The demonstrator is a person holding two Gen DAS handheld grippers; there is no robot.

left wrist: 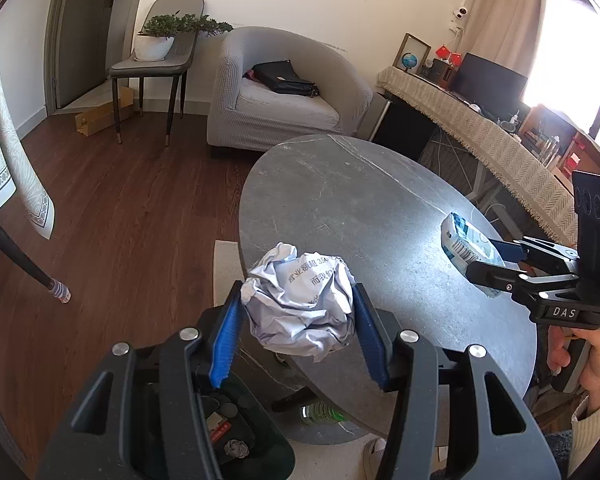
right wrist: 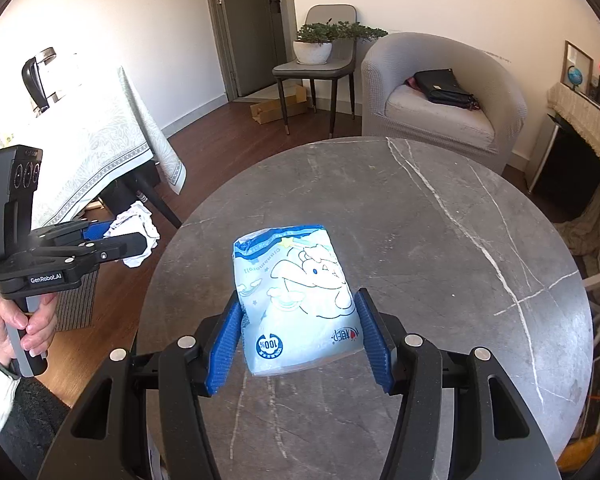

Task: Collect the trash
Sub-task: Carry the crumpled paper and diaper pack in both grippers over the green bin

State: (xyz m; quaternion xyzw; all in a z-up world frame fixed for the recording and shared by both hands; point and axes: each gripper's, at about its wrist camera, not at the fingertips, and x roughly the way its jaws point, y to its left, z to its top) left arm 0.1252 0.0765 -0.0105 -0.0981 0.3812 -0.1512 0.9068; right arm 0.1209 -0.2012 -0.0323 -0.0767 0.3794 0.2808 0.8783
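Left wrist view: the left claw (left wrist: 298,312) is clenched on a crumpled paper ball (left wrist: 300,304), held at the near edge of the round grey table (left wrist: 340,200). Below it, a dark bin (left wrist: 240,440) is largely hidden by the claw's frame; a smaller paper wad (left wrist: 236,449) shows inside. A green bottle (left wrist: 320,414) under the table is partly cut off. At right, the right claw (left wrist: 485,261) grips a blue packet (left wrist: 466,246).

Right wrist view: the right claw (right wrist: 298,320) grasps the blue packet (right wrist: 300,300), printed with a cartoon, over the table (right wrist: 420,220); whether the packet touches it cannot be told. At left, the left claw (right wrist: 128,237) holds the paper ball (right wrist: 138,236), partly hidden by its fingers.
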